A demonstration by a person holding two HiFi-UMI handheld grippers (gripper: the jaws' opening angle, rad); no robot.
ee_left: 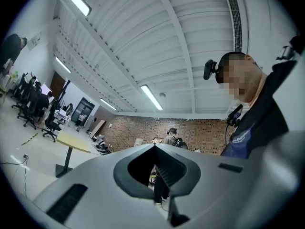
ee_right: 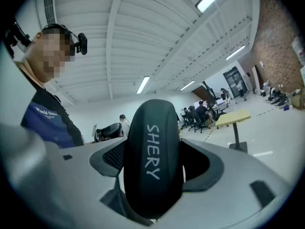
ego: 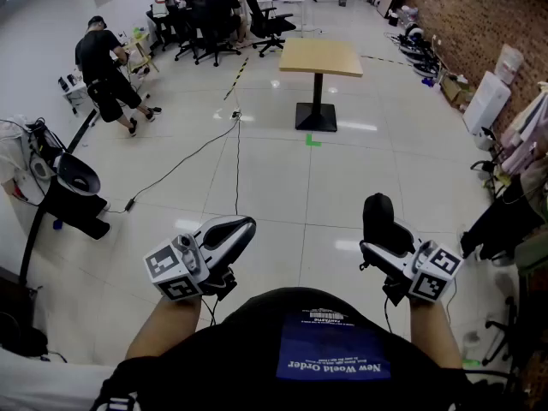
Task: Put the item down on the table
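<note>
A black oval case (ego: 378, 216) printed "SHERY" (ee_right: 152, 168) stands upright between the jaws of my right gripper (ego: 384, 245), which is shut on it. I hold it at waist height over the floor. My left gripper (ego: 245, 227) is beside it at the same height, its jaws closed together with nothing between them (ee_left: 155, 148). The wooden table (ego: 321, 56) with a black pedestal base stands several steps ahead, far from both grippers.
A person (ego: 107, 71) stands at the left, and others sit at desks (ego: 214, 11) at the back. A cable (ego: 184, 157) runs across the white tiled floor. A black chair (ego: 73, 191) stands at the left. Bags and gear (ego: 505, 212) line the right brick wall.
</note>
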